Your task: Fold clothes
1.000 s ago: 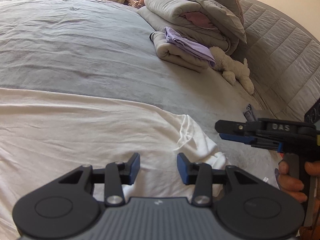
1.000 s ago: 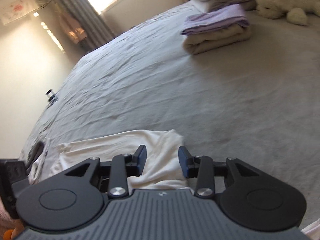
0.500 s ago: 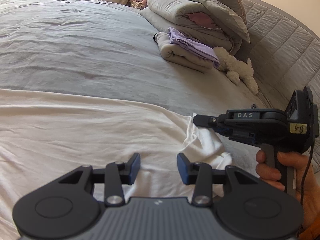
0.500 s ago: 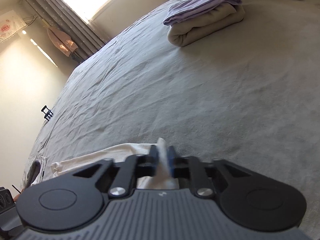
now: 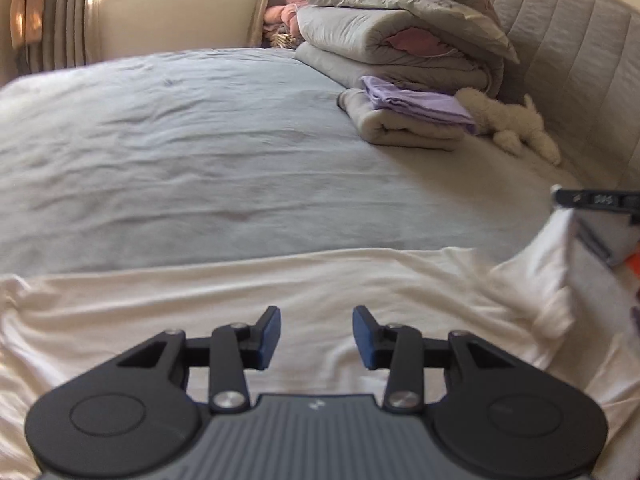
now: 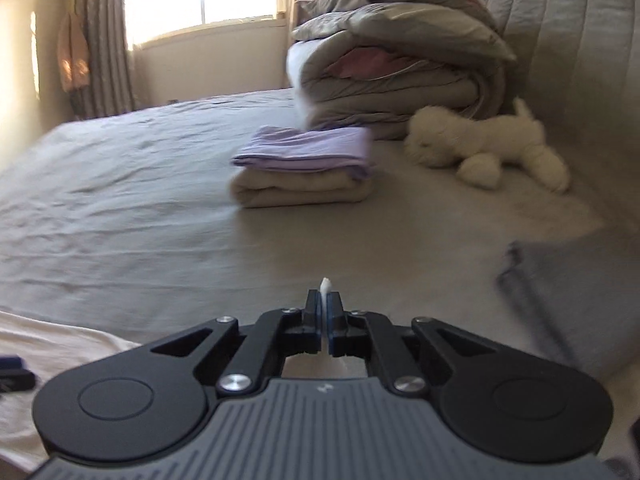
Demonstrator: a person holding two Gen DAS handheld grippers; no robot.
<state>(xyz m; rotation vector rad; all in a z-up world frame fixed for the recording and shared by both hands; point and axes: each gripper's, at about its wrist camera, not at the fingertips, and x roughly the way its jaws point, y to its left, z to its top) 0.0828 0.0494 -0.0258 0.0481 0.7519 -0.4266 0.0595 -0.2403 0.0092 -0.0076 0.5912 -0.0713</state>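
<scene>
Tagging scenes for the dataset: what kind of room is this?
Most likely a bedroom: a wide bed with padded headboard, folded duvets stacked against it, a plush toy beside them.

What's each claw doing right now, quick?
Left claw: open, empty, above the white garment.
Right claw: closed on a pinch of the white garment.
</scene>
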